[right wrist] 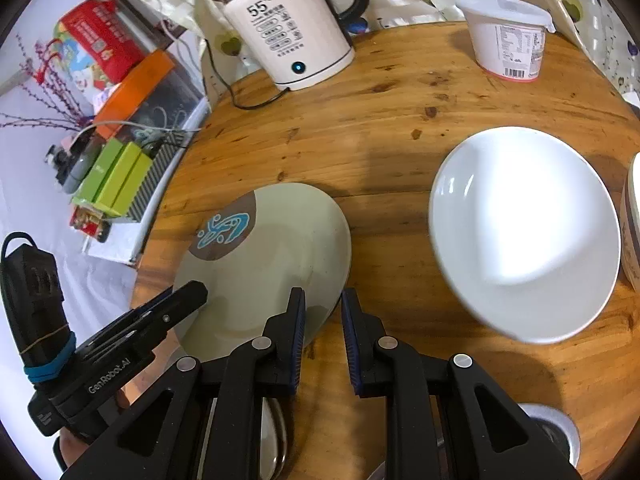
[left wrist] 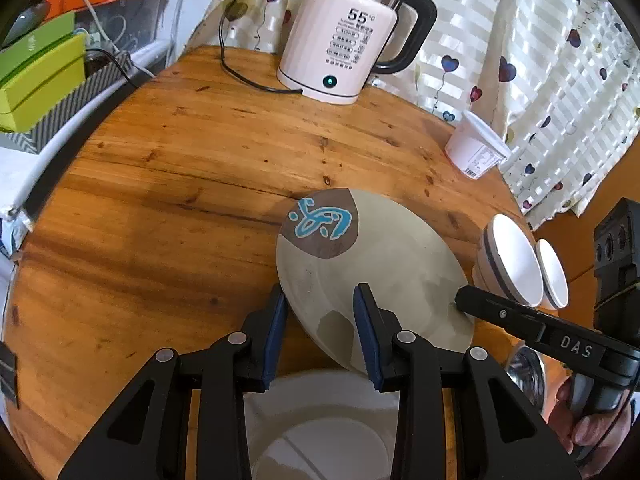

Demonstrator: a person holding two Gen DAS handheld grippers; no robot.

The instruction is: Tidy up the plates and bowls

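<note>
Beige plate (left wrist: 372,276) tilted, rim between both parted tools (left wrist: 320,332) (right wrist: 323,340); white bowl (right wrist: 524,232) empty.

Plates: two, beige plate (right wrist: 272,256), white plate (right wrist: 524,232); one kettle (right wrist: 288,28); one tub (right wrist: 508,36).

The counter (left wrist: 180,168) is knotty varnished wood with a soft sheen. The beige plate (left wrist: 372,272) looks matt ceramic, the white plate (right wrist: 524,232) glossy glazed. The kettle (left wrist: 340,40) has smooth white plastic under brushed metal. The curtain (left wrist: 540,80) is patterned cloth.
</note>
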